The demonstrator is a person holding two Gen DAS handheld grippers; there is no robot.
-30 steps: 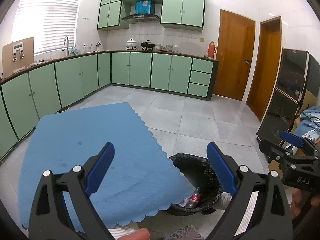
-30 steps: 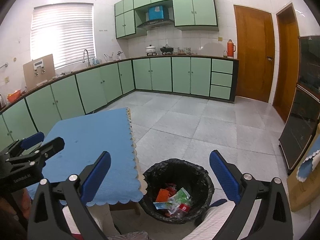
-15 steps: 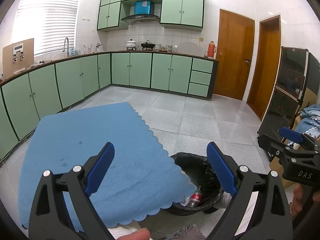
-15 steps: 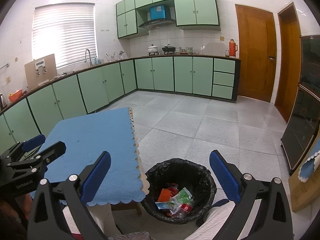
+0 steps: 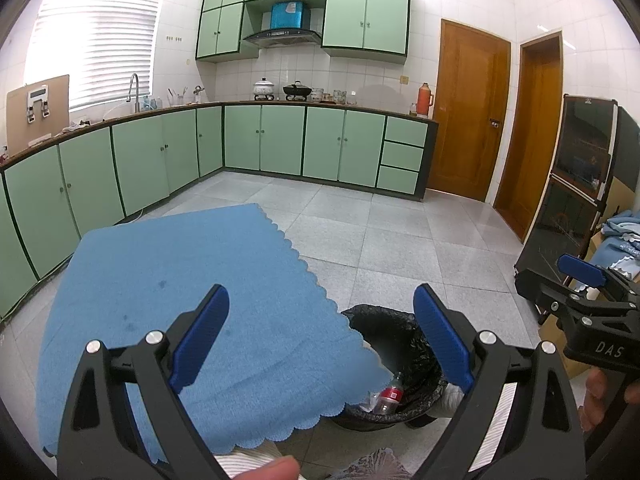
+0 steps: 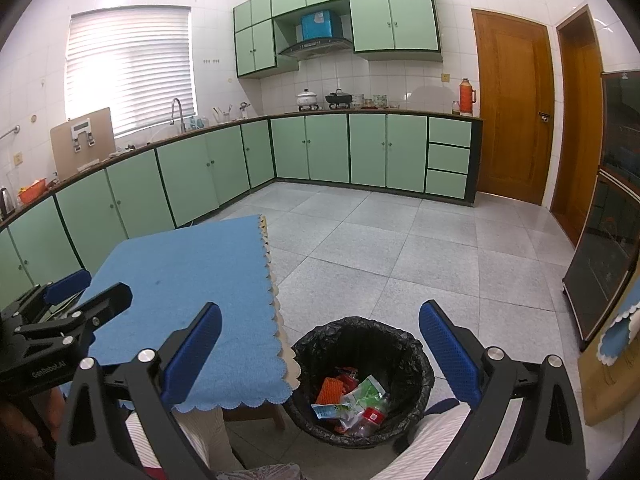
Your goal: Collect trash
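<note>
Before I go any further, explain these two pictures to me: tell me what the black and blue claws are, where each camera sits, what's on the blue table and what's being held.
There is no robot here. A person holds a hand-operated gripper in each hand, and each gripper carries a wide-angle camera that looks forward along its two blue-padded fingers.

One picture comes from the left gripper; the right gripper shows at its right edge. The other picture comes from the right gripper, with the left one at its left edge.

Both grippers are open and hold nothing.

The table with the blue cloth shows nothing on it in either picture. Beside it on the floor stands a bin with a black liner. Inside lie wrappers and a plastic bottle, so the trash appears to be already collected.
</note>
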